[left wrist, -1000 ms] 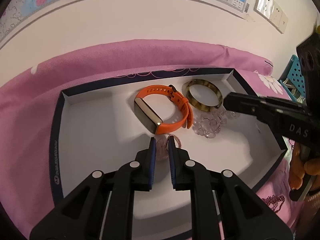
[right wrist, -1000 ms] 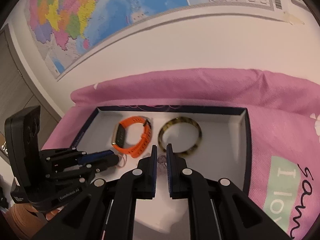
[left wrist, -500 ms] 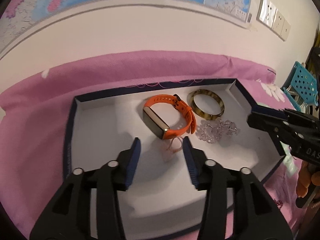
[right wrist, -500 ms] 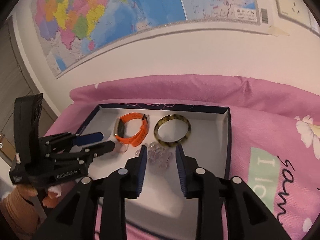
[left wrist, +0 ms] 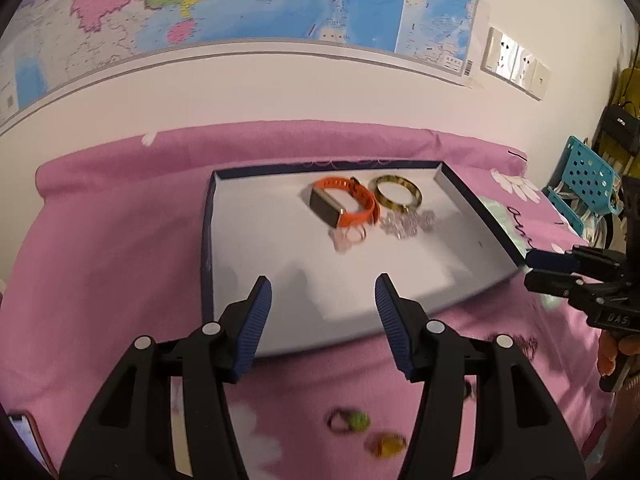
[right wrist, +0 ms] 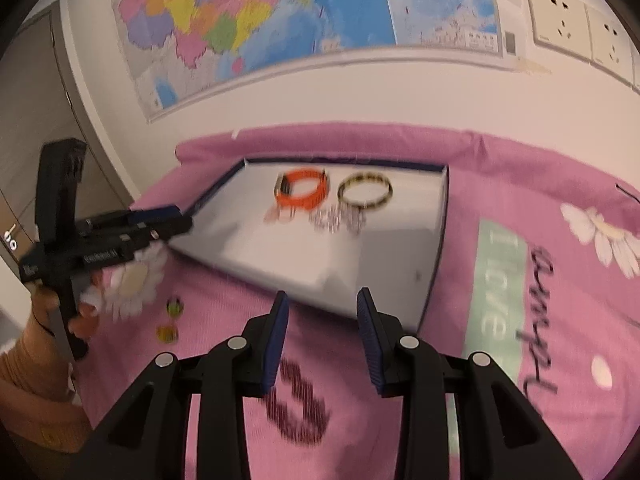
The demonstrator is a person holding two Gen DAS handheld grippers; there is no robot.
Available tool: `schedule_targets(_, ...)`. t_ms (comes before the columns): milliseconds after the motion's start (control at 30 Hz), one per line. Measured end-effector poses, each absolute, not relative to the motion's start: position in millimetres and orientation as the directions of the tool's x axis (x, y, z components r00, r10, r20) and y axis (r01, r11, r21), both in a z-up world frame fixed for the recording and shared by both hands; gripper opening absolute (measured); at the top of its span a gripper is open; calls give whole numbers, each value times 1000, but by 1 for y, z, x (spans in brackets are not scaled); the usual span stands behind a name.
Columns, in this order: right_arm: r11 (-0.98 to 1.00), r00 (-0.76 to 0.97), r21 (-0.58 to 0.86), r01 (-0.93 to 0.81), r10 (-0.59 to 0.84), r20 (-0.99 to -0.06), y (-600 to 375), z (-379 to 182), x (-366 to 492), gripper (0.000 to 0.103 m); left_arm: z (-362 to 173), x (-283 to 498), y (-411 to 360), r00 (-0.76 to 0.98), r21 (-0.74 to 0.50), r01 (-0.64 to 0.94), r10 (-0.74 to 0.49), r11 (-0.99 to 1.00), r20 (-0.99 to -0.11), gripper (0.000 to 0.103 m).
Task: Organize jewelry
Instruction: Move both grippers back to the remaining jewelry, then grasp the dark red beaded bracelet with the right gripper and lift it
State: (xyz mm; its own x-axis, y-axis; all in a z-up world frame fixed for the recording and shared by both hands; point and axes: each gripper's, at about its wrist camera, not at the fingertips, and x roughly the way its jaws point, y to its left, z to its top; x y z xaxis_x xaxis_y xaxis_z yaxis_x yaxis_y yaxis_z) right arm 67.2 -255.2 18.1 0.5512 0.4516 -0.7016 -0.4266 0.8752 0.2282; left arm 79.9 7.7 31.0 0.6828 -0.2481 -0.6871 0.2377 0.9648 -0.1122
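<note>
A white tray [left wrist: 260,240] with a navy rim lies on the pink bedsheet. At its far end sit an orange watch [left wrist: 344,204], a tortoiseshell bangle [left wrist: 396,196], a clear bead bracelet [left wrist: 408,224] and a small pink piece [left wrist: 350,238]. My left gripper [left wrist: 324,284] hangs over the tray's near edge, its jaws opening with nothing between them. My right gripper [right wrist: 323,300] hovers near the tray's [right wrist: 392,256] near corner, jaws also opening and empty. A dark bead bracelet [right wrist: 300,404] lies on the sheet under it. The left wrist view shows the right gripper [left wrist: 560,272] beside the tray's right corner.
A green piece [left wrist: 348,420] and a yellow piece [left wrist: 386,444] lie loose on the sheet in front of the tray. A phone [left wrist: 20,432] shows at the bottom left. A blue perforated basket [left wrist: 584,184] stands off the bed at the right. A wall with a map runs behind.
Both grippers went from shut to open, leaving the pink piece and the clear bead bracelet in the tray. Both have drawn back from the tray's middle to its near edge.
</note>
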Motion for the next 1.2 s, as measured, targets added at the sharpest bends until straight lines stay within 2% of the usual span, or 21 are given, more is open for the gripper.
schedule_targets(167,872,517,218,-438,442,-733,-253,3,46,34,21,55,7,666,-125,256,-269,958,-695,54)
schedule_targets(233,869,506,220,-443,446,-738,-251,-2,38,40,17,48,4,656,-123,269,-276,955,-702,54)
schedule_targets(433,862,482,209,-462,442,-756,-243,-12,26,45,10,26,-5,644,-122,299,-295,946,-706,53)
schedule_targets(867,869,486,138,-476,390,-782,-225,-20,24,46,1,8,-24,622,-119,349,-325,929,-713,55)
schedule_targets(933,870,491,123,-477,380,-784,-223,-20,24,44,-1,8,-25,617,-123,353,-330,927,-714,55)
schedule_targets(1200,880,504,96,-464,352,-788,-226,-20,24,19,-6,5,-28,602,-129,358,-334,925,-725,55)
